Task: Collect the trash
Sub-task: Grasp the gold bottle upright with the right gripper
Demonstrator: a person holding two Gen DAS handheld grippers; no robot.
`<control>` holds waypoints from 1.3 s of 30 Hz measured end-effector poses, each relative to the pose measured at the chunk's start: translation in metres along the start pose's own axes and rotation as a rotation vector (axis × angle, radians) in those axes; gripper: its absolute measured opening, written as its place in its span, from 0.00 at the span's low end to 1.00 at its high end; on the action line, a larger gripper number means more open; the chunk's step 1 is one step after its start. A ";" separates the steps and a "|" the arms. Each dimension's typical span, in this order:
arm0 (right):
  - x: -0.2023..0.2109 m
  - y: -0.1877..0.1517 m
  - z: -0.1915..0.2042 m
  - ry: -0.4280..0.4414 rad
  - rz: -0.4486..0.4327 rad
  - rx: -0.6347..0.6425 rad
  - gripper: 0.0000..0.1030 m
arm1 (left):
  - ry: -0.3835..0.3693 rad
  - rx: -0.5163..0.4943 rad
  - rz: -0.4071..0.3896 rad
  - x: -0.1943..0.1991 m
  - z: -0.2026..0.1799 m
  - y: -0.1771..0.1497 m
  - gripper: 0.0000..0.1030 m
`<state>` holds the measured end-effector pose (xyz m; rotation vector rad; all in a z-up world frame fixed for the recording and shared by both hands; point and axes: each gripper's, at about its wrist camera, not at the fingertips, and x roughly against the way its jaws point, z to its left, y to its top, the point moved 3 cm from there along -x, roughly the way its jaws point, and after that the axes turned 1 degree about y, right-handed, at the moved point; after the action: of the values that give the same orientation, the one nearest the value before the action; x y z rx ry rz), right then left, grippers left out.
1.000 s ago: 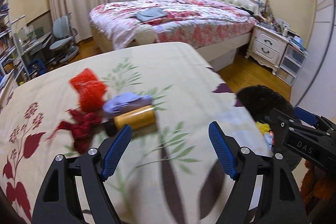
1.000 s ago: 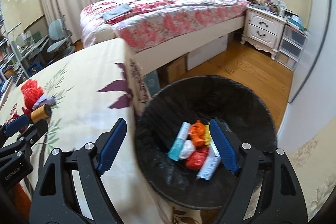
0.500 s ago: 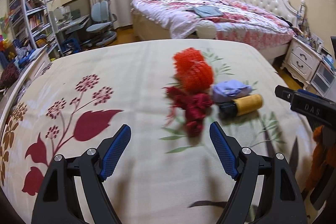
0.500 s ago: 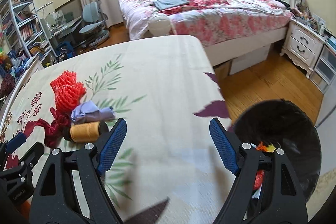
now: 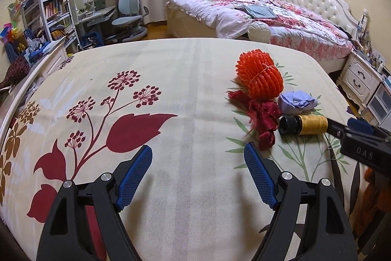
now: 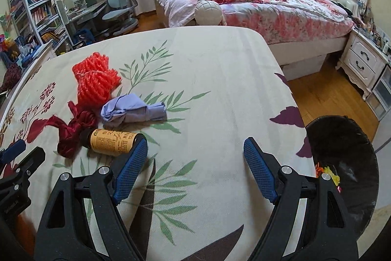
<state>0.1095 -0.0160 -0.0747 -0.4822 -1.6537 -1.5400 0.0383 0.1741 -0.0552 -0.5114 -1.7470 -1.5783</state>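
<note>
Bedroom: floral-quilted bed (image 5: 268, 16) at back, desk and shelving at left, wood floor at right. Work surface is a mattress (image 5: 171, 80) under a cream cover printed with leaves and flowers, filling most of both views. A black-lined trash bin (image 6: 342, 136) stands on the floor just off the mattress's right edge; a few coloured scraps show inside it, so judged partly filled, collection under way. 4 items remain, clustered and touching on the cover: orange foam netting (image 5: 261, 75), dark red fabric scrap (image 5: 264, 121), crumpled lilac wad (image 5: 297, 102), and a yellow bottle with a black cap (image 6: 112, 142) lying on its side. Left gripper (image 5: 198, 175): jaws spread wide, nothing between them, aimed at bare cover left of the cluster. Right gripper (image 6: 195, 168): jaws also wide and empty, its left finger just beside the bottle's base, whether touching cannot be told. Judgement: bottle is nearest pick; all 4 pieces still need transfer to the bin.
</note>
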 end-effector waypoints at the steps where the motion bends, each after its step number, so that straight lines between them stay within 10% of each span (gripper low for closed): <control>1: 0.001 -0.002 0.002 0.003 0.002 0.005 0.77 | 0.000 0.003 0.000 0.000 0.001 0.000 0.75; 27: 0.033 -0.028 0.056 0.107 0.019 0.115 0.74 | 0.042 0.065 0.004 0.004 0.041 -0.009 0.75; 39: 0.009 -0.009 0.087 0.146 0.017 0.129 0.52 | 0.051 0.060 -0.012 0.006 0.041 -0.008 0.75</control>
<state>0.0722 0.0628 -0.0676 -0.3067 -1.6188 -1.4119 0.0186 0.2119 -0.0565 -0.4281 -1.7562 -1.5295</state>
